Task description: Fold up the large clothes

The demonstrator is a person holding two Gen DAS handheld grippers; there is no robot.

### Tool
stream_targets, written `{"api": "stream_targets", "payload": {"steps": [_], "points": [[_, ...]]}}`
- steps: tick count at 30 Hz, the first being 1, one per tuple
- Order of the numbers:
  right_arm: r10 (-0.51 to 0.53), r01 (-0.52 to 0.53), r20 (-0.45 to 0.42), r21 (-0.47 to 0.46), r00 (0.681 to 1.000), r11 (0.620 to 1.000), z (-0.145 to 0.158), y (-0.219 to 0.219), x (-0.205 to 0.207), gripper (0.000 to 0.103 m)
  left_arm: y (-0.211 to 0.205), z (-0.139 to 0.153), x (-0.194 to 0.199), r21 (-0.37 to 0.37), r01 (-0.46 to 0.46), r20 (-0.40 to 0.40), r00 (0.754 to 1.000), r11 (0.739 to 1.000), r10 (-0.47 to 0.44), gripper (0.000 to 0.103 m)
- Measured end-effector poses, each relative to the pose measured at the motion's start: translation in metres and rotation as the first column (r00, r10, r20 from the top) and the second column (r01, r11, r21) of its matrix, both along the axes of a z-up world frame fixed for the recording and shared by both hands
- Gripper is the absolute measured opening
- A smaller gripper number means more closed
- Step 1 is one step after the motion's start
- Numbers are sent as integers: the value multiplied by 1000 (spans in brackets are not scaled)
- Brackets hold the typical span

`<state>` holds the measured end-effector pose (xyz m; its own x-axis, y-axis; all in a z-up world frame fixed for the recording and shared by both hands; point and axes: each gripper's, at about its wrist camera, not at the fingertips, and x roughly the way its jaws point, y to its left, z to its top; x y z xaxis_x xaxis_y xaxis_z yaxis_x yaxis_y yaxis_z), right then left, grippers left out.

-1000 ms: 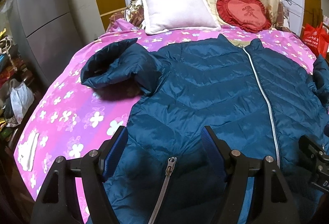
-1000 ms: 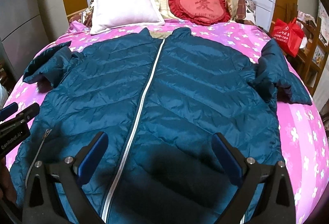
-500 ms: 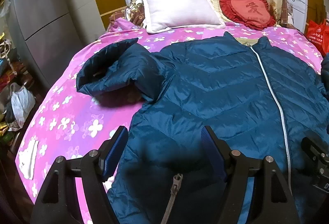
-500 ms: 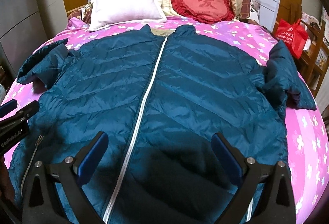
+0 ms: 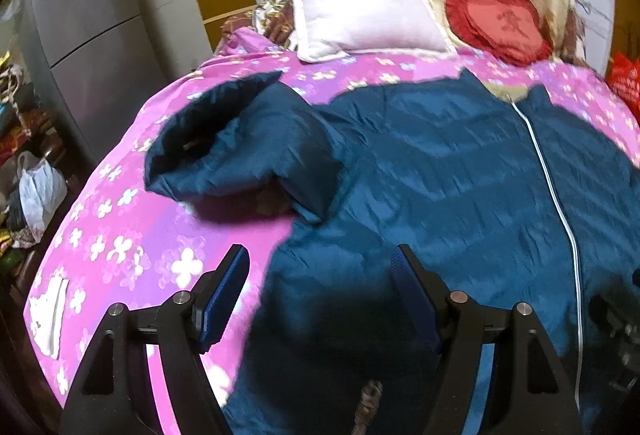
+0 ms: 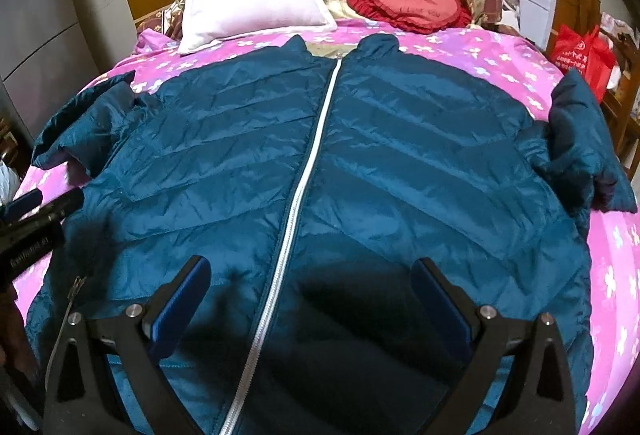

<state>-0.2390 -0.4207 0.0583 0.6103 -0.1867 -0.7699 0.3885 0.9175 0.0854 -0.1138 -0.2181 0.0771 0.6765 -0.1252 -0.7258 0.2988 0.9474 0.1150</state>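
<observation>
Both the left claw (image 5: 320,271) and right claw (image 6: 310,285) hang spread wide over the dark teal quilted puffer jacket (image 6: 320,175) lying flat on the pink flowered bed (image 5: 132,235), so I'd guess that slick fabric slips a shallow pinch.

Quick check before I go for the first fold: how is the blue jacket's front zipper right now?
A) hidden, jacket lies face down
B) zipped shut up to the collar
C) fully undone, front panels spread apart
B: the white zipper runs as one closed line up the jacket to the collar, with both front panels meeting along it.
</observation>
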Motion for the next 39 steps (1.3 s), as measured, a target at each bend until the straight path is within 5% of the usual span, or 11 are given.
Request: {"api": "stream_targets", "payload": {"steps": [9,13,25,30,39], "points": [[29,-29,14,14,999,999,0,4,8,102,44,25,70,-55,-100,29,994,994,101,54],[47,-47,5,20,999,999,-4,7,11,102,63,27,117,-60,-167,-23,986,984,166,54],[96,-95,-14,31,995,995,-14,18,17,102,51,4,193,107,-207,-48,976,972,213,53],[100,-100,-16,32,995,995,-16,18,18,102,55,-11,208,129,-232,-76,967,964,243,35],[103,-102,-26,30,994,994,-23,18,21,102,71,-23,211,63,-270,-61,960,961,274,0]]}}
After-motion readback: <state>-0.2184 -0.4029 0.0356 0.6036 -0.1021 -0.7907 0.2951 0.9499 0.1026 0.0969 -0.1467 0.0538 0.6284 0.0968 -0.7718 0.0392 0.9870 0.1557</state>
